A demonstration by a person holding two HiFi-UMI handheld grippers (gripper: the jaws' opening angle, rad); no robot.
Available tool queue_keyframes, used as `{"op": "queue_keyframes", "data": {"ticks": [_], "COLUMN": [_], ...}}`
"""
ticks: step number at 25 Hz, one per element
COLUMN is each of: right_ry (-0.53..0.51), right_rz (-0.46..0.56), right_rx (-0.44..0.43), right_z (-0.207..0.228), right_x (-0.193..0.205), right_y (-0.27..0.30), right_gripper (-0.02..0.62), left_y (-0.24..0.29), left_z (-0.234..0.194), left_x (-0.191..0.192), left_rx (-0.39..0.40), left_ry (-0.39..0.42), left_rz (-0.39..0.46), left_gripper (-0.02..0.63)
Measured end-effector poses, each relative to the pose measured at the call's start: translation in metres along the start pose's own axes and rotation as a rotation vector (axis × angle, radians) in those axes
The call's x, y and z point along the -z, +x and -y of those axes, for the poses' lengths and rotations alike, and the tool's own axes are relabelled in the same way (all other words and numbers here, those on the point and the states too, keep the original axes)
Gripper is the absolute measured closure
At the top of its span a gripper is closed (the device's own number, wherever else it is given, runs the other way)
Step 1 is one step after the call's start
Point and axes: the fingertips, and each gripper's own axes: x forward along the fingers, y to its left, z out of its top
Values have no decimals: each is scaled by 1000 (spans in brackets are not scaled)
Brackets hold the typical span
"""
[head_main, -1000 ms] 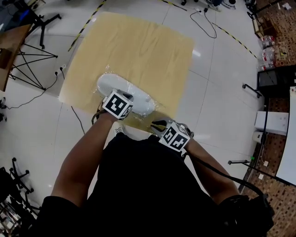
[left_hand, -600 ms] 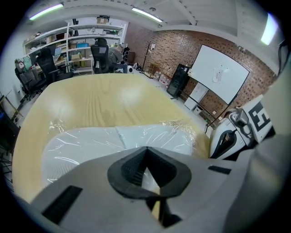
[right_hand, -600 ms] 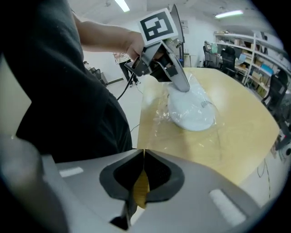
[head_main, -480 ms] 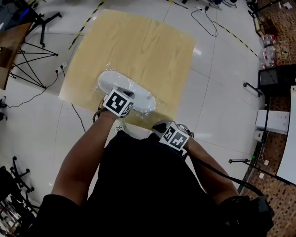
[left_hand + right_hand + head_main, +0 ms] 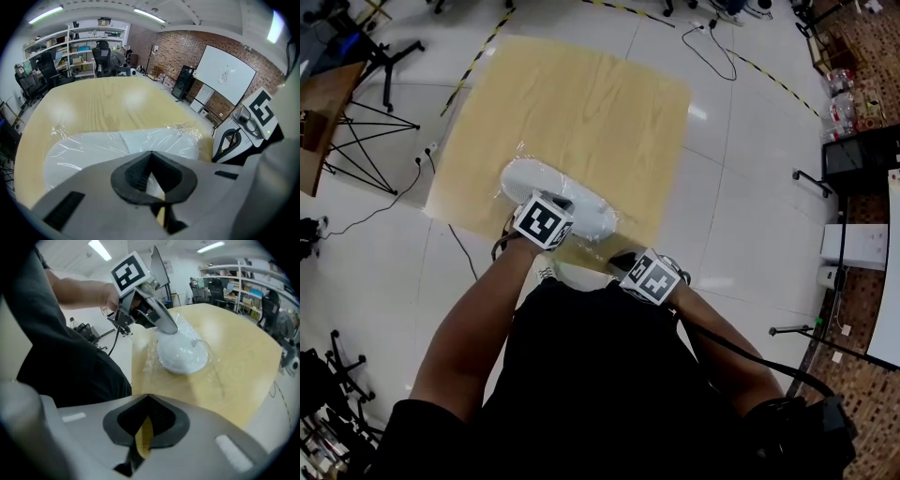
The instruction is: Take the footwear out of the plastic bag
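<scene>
A white piece of footwear point(image 5: 586, 204) lies inside a clear plastic bag point(image 5: 517, 159) near the front edge of a pale wooden board point(image 5: 581, 103). My left gripper point(image 5: 561, 201) rests on top of the bag, jaws shut on the film over the footwear point(image 5: 183, 355); from the right gripper view its tip point(image 5: 170, 329) touches the bag. My right gripper point(image 5: 623, 258) hovers shut over the board's near edge, short of the bag, with only board showing past its jaws point(image 5: 145, 437). The footwear point(image 5: 93, 150) fills the left gripper view just ahead of the jaws.
The board lies on a white tiled floor. Tripod legs point(image 5: 366, 131) and a cable point(image 5: 459, 248) are on the left, another cable point(image 5: 712, 52) at the back. A black cabinet point(image 5: 858, 159) and bottles point(image 5: 844, 98) stand at the right.
Hardly anything has moved. Both grippers stay at the bag's near end, and the head view has shifted a little.
</scene>
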Motion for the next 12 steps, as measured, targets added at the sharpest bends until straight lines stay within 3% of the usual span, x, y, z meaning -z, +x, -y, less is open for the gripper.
{"op": "queue_keyframes", "data": {"ticks": [4, 6, 8, 12], "right_ry": [-8, 8, 125, 530], "right_rz": [-80, 0, 139, 340], "right_rx": [-18, 15, 40, 30], "right_z": [1, 12, 30, 74], "right_x": [25, 11, -12, -31], "right_y": [-14, -26, -36, -42], "right_gripper": [592, 592, 589, 560], "left_y": [1, 0, -1, -6], "left_z": [-1, -4, -4, -5], "left_x": [1, 0, 0, -1], "left_rx": [-5, -7, 2, 38], "left_ry": [-11, -35, -83, -248], "left_rz": [0, 18, 56, 174], "left_gripper": [600, 600, 600, 600]}}
